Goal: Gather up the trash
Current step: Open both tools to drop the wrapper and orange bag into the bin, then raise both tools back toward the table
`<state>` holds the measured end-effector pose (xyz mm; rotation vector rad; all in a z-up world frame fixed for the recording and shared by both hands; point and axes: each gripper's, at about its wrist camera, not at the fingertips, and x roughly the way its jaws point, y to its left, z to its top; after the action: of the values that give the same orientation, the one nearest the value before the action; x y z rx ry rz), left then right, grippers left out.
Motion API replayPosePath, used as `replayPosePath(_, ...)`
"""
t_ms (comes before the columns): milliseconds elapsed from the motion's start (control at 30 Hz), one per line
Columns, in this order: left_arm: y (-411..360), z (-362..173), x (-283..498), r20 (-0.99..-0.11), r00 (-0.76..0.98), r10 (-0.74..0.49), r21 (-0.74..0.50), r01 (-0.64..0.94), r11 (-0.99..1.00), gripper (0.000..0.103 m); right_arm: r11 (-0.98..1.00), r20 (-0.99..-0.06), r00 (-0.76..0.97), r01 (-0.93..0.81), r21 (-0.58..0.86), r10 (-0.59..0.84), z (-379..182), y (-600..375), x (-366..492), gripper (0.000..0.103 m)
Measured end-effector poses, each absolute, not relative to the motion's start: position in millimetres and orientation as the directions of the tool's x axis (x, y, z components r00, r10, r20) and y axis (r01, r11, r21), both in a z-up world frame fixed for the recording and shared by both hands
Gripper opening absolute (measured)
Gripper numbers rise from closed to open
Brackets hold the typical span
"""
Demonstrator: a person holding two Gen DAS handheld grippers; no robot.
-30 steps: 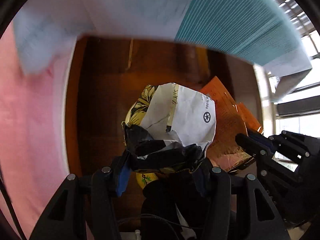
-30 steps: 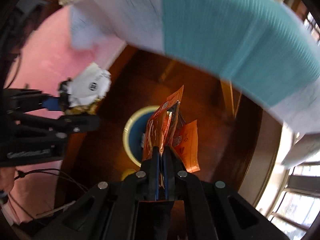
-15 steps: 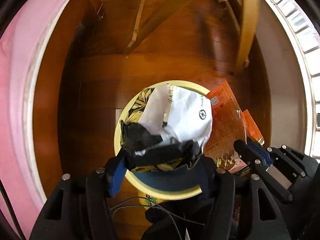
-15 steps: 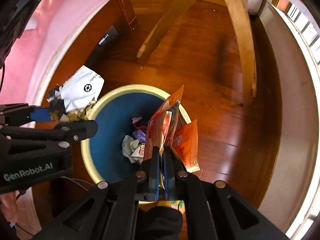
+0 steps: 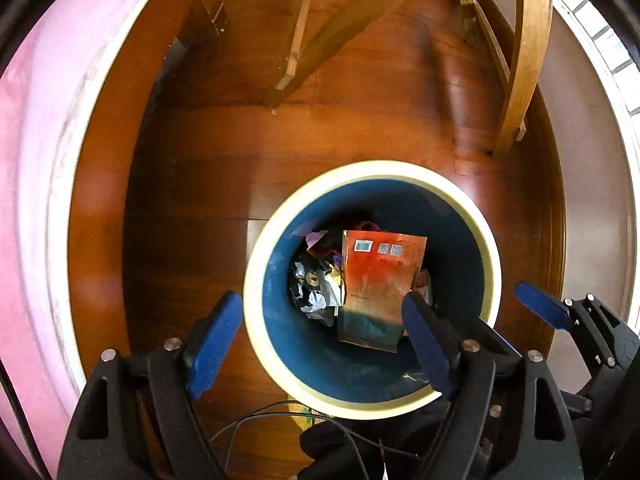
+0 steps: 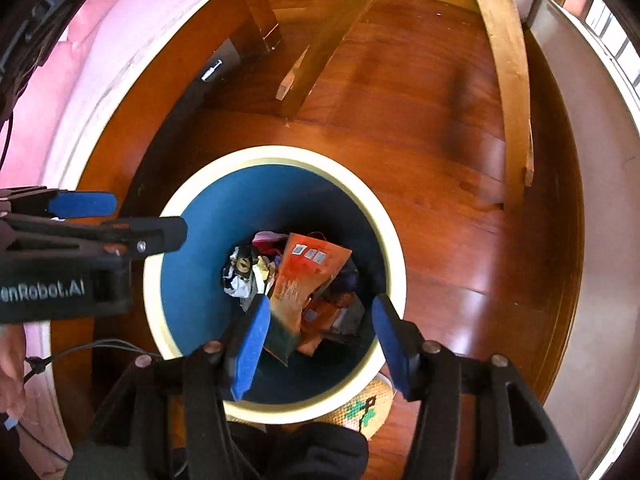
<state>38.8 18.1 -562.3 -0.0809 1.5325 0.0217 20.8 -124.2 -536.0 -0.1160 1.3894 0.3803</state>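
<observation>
A round bin with a cream rim (image 5: 490, 248) (image 6: 394, 256) and blue inside stands on the wooden floor below both grippers. Inside lie an orange packet (image 5: 378, 280) (image 6: 304, 276), a crumpled white and black wrapper (image 5: 316, 284) (image 6: 240, 276) and other scraps. My left gripper (image 5: 320, 332) is open and empty above the bin's near left rim; it also shows at the left of the right wrist view (image 6: 120, 216). My right gripper (image 6: 320, 336) is open and empty above the bin's near side; one of its fingers (image 5: 540, 312) shows in the left wrist view.
Wooden furniture legs (image 5: 520, 60) (image 6: 320, 48) stand on the floor beyond the bin. A pink cloth (image 5: 24, 184) (image 6: 80, 60) hangs along the left. A woven slipper (image 6: 360, 404) sits by the bin's near side. A cable (image 5: 260, 420) trails below.
Both grippers have opened. The crumpled wrapper has dropped from the left one and the orange packet from the right one; both now lie in the bin.
</observation>
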Motion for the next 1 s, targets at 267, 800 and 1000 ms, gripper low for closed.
replayPosePath(267, 21.9, -495.0, 34.4, -0.997, 0.075, -0.035, -0.039, -0.050, 0.998, 0.080, 0.939, -0.970, 0.131, -0.307, 0.154, 0.202, -484.7, -129.1, 20.2, 0.054)
replayPosePath(800, 44.2, -274.8, 43.7, -0.973, 0.192, -0.128, -0.139, -0.046, 0.989, 0.081, 0.965, -0.940, 0.256, -0.188, 0.181, 0.226, -285.9, -132.1, 30.9, 0.054)
replayPosePath(1000, 50.5, -196.4, 34.1, -0.957, 0.248, -0.152, -0.156, 0.002, 0.988, 0.081, 0.962, -0.913, 0.322, -0.187, 0.197, 0.250, -203.1, -137.0, 22.8, 0.054)
